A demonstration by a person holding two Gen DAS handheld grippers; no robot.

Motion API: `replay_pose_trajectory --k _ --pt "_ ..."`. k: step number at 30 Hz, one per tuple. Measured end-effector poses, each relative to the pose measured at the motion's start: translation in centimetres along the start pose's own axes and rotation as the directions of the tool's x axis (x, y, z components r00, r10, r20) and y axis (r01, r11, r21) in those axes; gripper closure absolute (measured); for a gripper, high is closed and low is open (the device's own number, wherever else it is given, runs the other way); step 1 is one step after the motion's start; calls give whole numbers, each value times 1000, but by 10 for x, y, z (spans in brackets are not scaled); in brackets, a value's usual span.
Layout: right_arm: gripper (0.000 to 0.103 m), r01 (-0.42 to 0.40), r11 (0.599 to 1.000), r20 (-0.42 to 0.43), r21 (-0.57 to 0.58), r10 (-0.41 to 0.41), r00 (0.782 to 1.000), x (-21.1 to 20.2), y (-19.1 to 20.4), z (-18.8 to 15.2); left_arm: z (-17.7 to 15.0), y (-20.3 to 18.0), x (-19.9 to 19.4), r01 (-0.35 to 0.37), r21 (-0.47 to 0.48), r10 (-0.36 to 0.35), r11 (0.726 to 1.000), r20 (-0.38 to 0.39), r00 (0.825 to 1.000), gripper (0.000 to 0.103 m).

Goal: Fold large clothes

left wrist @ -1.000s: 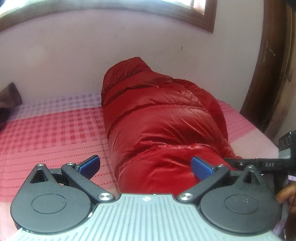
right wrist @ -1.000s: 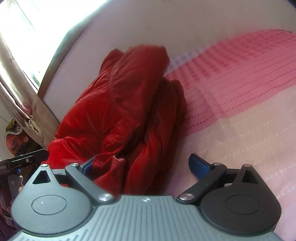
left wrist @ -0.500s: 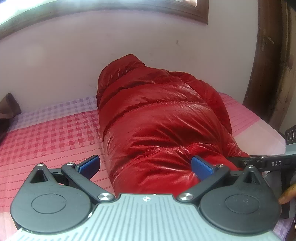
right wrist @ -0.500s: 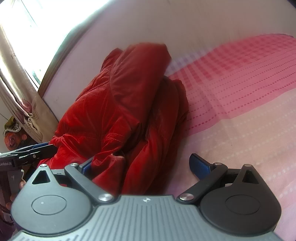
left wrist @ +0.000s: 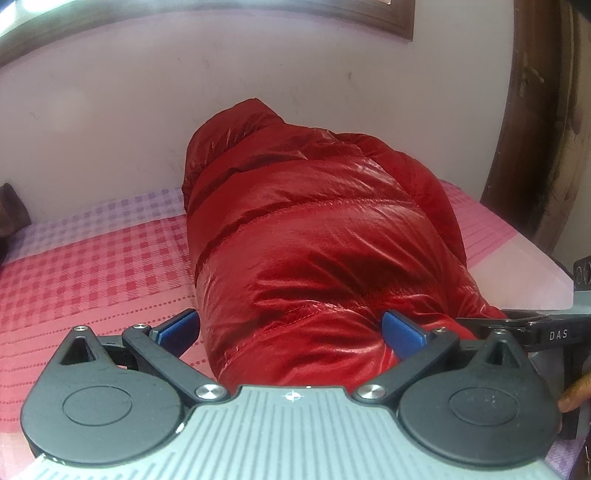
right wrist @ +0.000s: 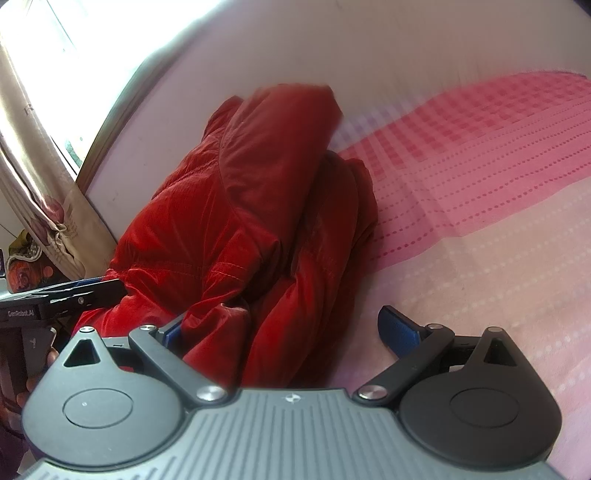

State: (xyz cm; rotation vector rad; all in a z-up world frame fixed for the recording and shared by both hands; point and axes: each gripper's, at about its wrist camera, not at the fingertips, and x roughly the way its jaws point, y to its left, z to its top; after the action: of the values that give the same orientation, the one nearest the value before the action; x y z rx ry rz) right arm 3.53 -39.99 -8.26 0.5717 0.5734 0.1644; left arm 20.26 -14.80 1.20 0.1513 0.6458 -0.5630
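A shiny red puffer jacket lies bunched lengthwise on the pink checked bedspread, its hood end against the far wall. My left gripper is open, its blue pads on either side of the jacket's near end. In the right wrist view the same jacket is seen from the side, folded over itself. My right gripper is open, with the jacket's edge lying against its left pad and the right pad over bare bedspread. The other gripper shows at the far left.
A pale wall runs behind the bed, with a wooden window frame above. A dark wooden door frame stands at the right. A curtain hangs by the window. The bedspread extends to the right.
My left gripper has moved closer to the jacket's near end, which now fills the space between its pads. The right view has shifted only slightly.
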Motion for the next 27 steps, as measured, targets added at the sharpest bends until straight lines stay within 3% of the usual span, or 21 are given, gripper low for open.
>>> replay_pose_trajectory --k 8,17,27 --pt "2 3 1000 0 -6 -3 1000 0 1 0 1 0 7 11 14 -11 1000 -4 1000 0" --pt "2 4 1000 0 -11 -4 1000 1 2 -1 -2 10 12 54 -33 -54 998 -13 998 0" --pt "2 4 1000 0 -12 -4 1000 1 2 -1 -5 8 12 43 -42 -44 998 -3 999 0"
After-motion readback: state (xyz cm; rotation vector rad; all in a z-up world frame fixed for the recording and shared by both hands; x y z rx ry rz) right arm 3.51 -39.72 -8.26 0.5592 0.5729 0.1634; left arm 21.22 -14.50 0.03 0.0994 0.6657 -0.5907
